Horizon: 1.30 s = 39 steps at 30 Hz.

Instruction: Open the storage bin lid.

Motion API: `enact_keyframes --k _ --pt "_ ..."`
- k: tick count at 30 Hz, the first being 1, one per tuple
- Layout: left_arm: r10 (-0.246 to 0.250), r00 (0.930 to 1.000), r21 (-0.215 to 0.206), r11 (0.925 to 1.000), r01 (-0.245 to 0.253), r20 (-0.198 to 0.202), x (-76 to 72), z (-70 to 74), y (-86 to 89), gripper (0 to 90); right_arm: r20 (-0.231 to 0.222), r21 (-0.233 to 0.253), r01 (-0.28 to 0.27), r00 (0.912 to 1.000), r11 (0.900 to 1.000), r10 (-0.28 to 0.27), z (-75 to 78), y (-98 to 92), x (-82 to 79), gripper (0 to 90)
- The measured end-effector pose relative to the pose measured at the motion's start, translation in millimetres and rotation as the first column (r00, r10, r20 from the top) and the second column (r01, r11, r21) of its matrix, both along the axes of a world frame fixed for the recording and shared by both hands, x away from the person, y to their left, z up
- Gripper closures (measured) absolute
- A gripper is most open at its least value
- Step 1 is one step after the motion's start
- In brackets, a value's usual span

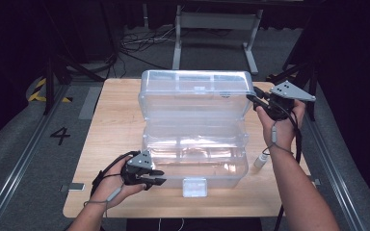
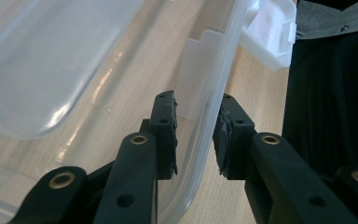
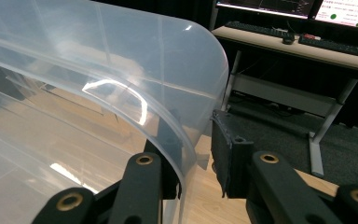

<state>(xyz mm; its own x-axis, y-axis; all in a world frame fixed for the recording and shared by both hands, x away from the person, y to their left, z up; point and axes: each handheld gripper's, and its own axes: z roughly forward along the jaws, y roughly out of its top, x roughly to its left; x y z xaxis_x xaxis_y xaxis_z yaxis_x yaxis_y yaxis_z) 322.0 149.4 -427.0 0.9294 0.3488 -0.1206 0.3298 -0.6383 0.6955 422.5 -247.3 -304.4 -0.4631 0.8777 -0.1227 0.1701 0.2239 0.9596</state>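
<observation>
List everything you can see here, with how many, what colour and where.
Storage box: one, clear plastic, middle of table.
Box lid: one, clear, raised open at the back.
Latch: one, white, front of box.
Small cylinder: one, white, right of box.
Table: one, light wood.
Left gripper: one, black, jaws astride the box's front-left rim.
Right gripper: one, black, jaws astride the lid's right edge.

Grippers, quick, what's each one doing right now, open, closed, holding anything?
Left gripper: open, tongs either side of the clear box's front wall, not clamped.
Right gripper: open, tongs straddling the raised lid's edge.
</observation>
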Motion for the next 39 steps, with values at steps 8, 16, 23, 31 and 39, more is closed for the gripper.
enact_keyframes --k 8,16,23,31,39 --pt "-0.001 1.0 0.0 1.0 0.001 0.004 -0.2 -0.1 0.1 71.6 -0.001 -0.005 0.02 0.9998 1.0 -0.02 2.7 3.0 7.8 73.8" --pt "-0.002 1.0 0.001 1.0 0.002 0.004 -0.1 -0.1 0.2 71.5 0.019 -0.001 0.041 0.999 0.999 -0.041 4.6 6.9 17.1 73.9" --pt "-0.003 1.0 0.001 1.0 0.003 0.004 0.0 -0.1 0.3 71.6 0.023 0.01 0.047 0.9986 0.999 -0.047 3.2 7.1 24.7 75.2" --pt "-0.005 1.0 -0.002 1.0 0.005 0.003 0.3 -0.2 0.4 71.7 0.031 0.006 0.05 0.9983 0.999 -0.05 0.4 7.1 31.7 77.0" --pt "-0.004 1.0 -0.003 1.0 0.004 0.002 0.5 -0.2 0.5 71.7 0.034 0.034 0.053 0.998 0.998 -0.054 -3.6 6.4 38.1 78.0"
